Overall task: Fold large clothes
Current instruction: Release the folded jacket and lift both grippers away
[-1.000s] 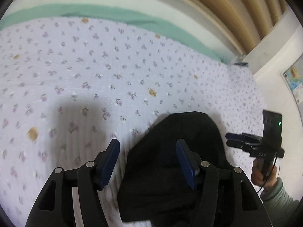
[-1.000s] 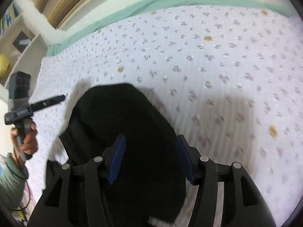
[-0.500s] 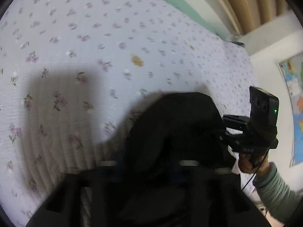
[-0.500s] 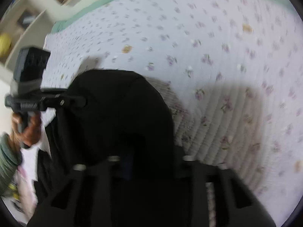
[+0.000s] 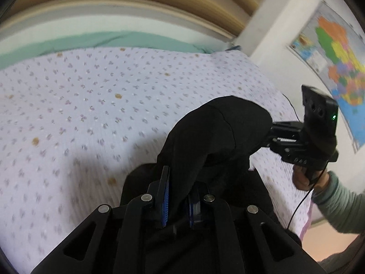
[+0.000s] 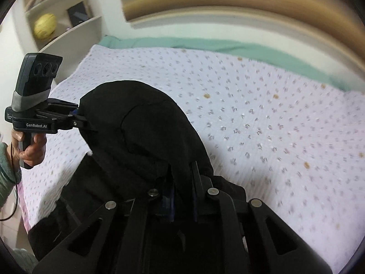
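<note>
A black garment [image 5: 216,132] hangs bunched above the bed, held up at two spots. My left gripper [image 5: 179,189] is shut on a fold of it at the bottom of the left wrist view. To the right, my right gripper [image 5: 273,134] bites into the same cloth, with a hand [image 5: 303,178] on its handle. In the right wrist view the black garment [image 6: 141,132] drapes over my right gripper [image 6: 182,171], which is shut on it. My left gripper [image 6: 78,116] pinches the cloth's left edge, and the fingertips there are buried in fabric.
A lilac flowered bed cover [image 5: 91,102] [image 6: 273,125] spreads under the garment, with a green sheet [image 5: 102,38] along its far edge below wooden slats. A shelf with a yellow ball [image 6: 44,26] stands at the left. A coloured map [image 5: 337,64] hangs on the right wall.
Both grippers were open over the garment lying on the bed. They have shut on it and risen, lifting the cloth off the cover.
</note>
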`<state>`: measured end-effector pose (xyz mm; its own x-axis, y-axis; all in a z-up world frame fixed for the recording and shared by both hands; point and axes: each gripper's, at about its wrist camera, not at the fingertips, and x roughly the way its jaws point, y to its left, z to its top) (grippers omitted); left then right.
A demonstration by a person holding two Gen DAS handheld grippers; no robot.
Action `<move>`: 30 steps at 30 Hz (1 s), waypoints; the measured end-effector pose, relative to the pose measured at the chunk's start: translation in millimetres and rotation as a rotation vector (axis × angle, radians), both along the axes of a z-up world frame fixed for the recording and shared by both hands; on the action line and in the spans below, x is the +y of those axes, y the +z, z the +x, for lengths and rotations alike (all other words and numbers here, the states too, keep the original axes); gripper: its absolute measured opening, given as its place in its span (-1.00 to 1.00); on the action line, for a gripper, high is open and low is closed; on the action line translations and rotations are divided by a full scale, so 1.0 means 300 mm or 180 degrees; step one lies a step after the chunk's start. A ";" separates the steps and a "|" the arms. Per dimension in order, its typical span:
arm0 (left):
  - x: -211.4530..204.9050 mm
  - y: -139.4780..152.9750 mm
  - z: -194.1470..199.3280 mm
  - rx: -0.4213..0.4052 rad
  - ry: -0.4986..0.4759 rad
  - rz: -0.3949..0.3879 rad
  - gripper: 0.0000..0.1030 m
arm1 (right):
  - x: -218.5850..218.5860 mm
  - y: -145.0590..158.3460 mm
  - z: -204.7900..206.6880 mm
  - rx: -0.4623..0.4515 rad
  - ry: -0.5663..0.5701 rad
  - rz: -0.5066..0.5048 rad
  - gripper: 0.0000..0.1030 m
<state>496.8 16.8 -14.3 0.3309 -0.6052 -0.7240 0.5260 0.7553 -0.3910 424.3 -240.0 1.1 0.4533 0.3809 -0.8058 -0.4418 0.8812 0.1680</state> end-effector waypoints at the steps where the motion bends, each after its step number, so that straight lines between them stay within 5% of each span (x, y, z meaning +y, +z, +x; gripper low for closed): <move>1: 0.000 0.019 -0.047 -0.0034 -0.0003 0.0007 -0.77 | -0.001 0.028 -0.042 -0.0023 0.0011 -0.0012 -0.72; 7: 0.029 0.103 -0.366 -0.0155 -0.0037 -0.0022 -0.77 | 0.008 0.143 -0.355 -0.0153 0.0012 -0.0075 -0.73; 12: 0.028 0.077 -0.581 -0.0178 -0.0099 0.0199 -0.77 | 0.062 0.108 -0.550 -0.0176 -0.0044 -0.0185 -0.72; 30: 0.026 -0.369 -0.960 -0.0302 -0.0076 0.0119 -0.73 | 0.122 -0.288 -0.976 -0.0500 -0.0160 -0.0373 -0.72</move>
